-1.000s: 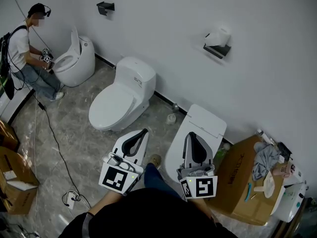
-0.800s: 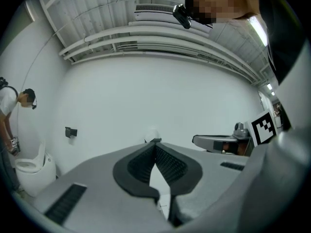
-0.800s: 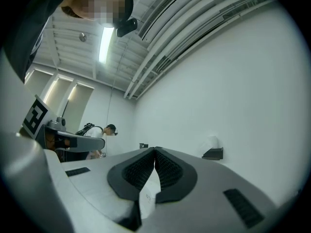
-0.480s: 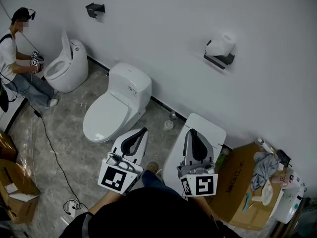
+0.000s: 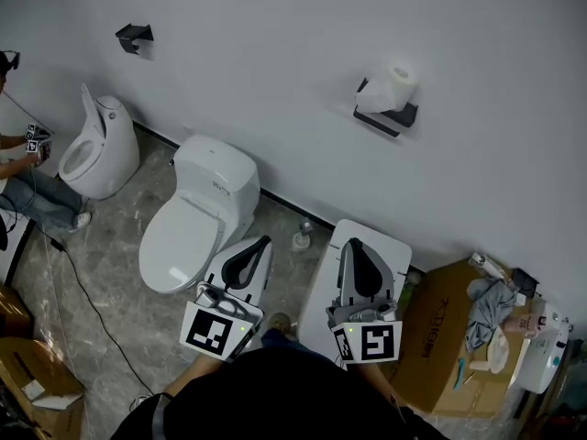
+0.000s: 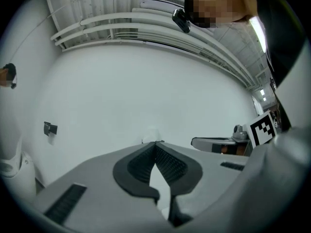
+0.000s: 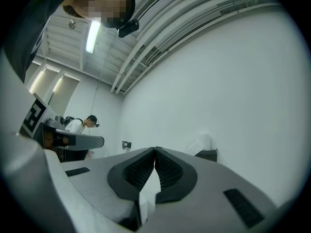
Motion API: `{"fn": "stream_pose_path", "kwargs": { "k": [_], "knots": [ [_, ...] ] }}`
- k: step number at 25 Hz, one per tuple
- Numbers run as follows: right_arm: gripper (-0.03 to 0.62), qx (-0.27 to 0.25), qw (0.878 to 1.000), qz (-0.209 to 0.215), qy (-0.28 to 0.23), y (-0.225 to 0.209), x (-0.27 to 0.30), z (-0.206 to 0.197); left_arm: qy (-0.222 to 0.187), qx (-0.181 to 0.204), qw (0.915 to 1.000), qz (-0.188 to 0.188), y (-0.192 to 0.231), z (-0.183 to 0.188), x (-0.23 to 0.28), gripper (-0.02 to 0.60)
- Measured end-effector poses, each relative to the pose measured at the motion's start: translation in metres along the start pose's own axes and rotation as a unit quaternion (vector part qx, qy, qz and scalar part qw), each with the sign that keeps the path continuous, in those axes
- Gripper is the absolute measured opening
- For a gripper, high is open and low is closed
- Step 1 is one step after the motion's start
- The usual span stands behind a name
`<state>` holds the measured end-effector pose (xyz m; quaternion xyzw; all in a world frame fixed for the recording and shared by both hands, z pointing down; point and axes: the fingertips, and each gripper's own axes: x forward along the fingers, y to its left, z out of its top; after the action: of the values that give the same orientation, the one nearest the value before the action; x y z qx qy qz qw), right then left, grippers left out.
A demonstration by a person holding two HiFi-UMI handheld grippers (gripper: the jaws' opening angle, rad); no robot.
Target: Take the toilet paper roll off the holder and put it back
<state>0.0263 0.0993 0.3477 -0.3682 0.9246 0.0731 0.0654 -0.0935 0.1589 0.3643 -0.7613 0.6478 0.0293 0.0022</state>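
**While the toilet paper roll [image 5: 396, 79] sits untouched**

Both clenched and empty, left tool [image 5: 266, 242] and right tool [image 5: 353, 244] are held side by side pointing wallward, likely for the approach. Toilet tank [image 5: 396, 244]: just beyond them. The toilet paper roll: resting on its wall holder [image 5: 390, 117], well apart from both.

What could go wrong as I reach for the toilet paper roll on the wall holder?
1. The left gripper and right gripper are both shut; arriving closed could knock the toilet paper roll off its holder.
2. A loose sheet hangs from the roll; pinching that instead could unwind it.
3. The nearest toilet stands against the wall below the holder, so leaning in could bump it.
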Motion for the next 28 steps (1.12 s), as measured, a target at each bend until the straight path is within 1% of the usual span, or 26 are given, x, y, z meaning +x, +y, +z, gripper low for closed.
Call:
{"fn": "stream_pose_path", "kwargs": {
  "k": [2,4,9,10,13,15,17,20,24,28],
  "knots": [
    [0.023,-0.001,1.0,-0.01,0.0,-0.011,0.008,-0.003,0.005,0.0,1.0,-0.009,0.002,-0.003,0.015,0.006],
    [0.023,-0.003,1.0,-0.017,0.0,-0.019,0.015,-0.004,-0.001,0.001,0.9998,-0.021,0.003,-0.001,0.029,0.006],
    [0.023,-0.007,0.999,-0.038,0.001,-0.037,0.018,-0.007,-0.075,0.0,0.9957,-0.055,-0.004,0.022,0.057,0.006],
    [0.023,-0.004,0.999,-0.044,0.001,-0.04,0.017,-0.007,-0.076,-0.001,0.9953,-0.06,-0.006,0.022,0.06,0.006],
    [0.023,-0.001,0.998,-0.061,0.002,-0.051,0.015,-0.008,-0.036,-0.003,0.9974,-0.063,-0.007,0.011,0.069,0.006],
    [0.023,-0.002,0.998,-0.069,0.002,-0.057,0.016,-0.008,-0.024,0.002,0.9977,-0.064,-0.005,0.005,0.074,0.006],
    [0.023,-0.005,0.997,-0.072,0.007,-0.06,0.015,-0.01,-0.032,0.002,0.9969,-0.072,-0.007,0.006,0.08,0.006],
    [0.023,-0.013,0.997,-0.076,0.001,-0.065,0.016,-0.008,-0.022,-0.002,0.997,-0.074,-0.008,0.004,0.089,0.006],
    [0.023,-0.018,0.996,-0.082,0.017,-0.073,0.019,-0.012,-0.026,0.003,0.9956,-0.09,-0.009,0.005,0.101,0.006],
    [0.023,-0.016,0.995,-0.097,-0.006,-0.081,0.03,-0.007,-0.026,0.0,0.9951,-0.095,-0.004,0.003,0.115,0.006]
  ]
}}
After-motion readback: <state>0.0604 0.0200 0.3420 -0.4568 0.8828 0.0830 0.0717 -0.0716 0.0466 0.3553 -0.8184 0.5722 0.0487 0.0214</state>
